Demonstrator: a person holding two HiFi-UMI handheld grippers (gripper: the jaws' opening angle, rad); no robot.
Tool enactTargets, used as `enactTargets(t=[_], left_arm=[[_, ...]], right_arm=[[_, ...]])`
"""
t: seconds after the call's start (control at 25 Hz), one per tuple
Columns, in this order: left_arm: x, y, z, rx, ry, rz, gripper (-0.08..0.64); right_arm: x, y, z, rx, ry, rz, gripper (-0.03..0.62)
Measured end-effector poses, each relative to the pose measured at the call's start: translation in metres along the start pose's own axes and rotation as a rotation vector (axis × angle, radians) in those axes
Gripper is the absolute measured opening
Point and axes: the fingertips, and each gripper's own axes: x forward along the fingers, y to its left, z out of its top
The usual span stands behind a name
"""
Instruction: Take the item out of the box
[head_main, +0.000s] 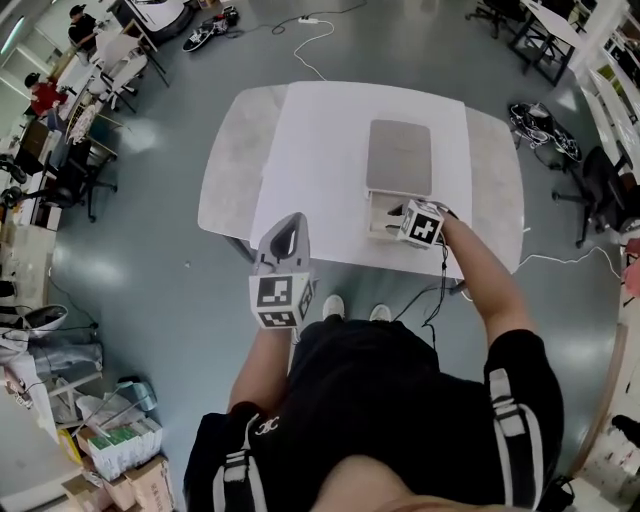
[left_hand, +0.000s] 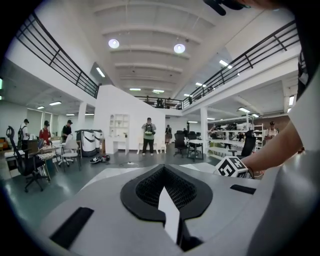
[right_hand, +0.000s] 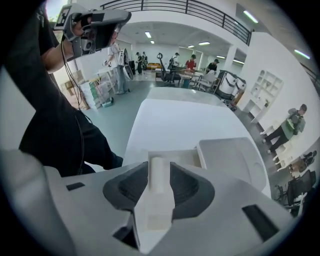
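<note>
White item (right_hand: 159, 207) fills outstretched right gripper (head_main: 412, 224) at box (head_main: 381, 206).

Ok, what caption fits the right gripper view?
Right gripper shut on a white item at the open box.

The grey box (head_main: 398, 155) lies open near the table's (head_main: 230, 170) front edge, right of centre, lid folded back flat. The white bottle-shaped item (right_hand: 158, 200) stands clamped in the right gripper (right_hand: 160, 172), over the box's base.

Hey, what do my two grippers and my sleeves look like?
Left gripper and right gripper: grey shells, black spade-shaped recesses, white jaws, each with a white cube of black square markers. Short sleeves are black with white stripes.
</note>
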Motion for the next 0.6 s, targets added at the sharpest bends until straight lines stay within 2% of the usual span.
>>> enactTargets(t=[0.24, 0.36, 0.48, 0.6], left_arm=[[-0.007, 0.008, -0.001, -0.001, 0.022, 0.048, 0.005], [-0.012, 0.014, -0.003, -0.006, 0.033, 0.071, 0.005], [-0.018, 0.018, -0.008, -0.009, 0.047, 0.095, 0.005], [-0.020, 0.020, -0.011, -0.009, 0.059, 0.109, 0.005]], right_arm=[[0.027, -0.007, -0.002, -0.075, 0.058, 0.073, 0.126], [0.038, -0.011, -0.005, -0.076, 0.097, 0.112, 0.126], [0.052, -0.002, -0.008, -0.039, 0.113, 0.188, 0.126], [0.060, -0.008, -0.020, -0.035, 0.174, 0.195, 0.126]])
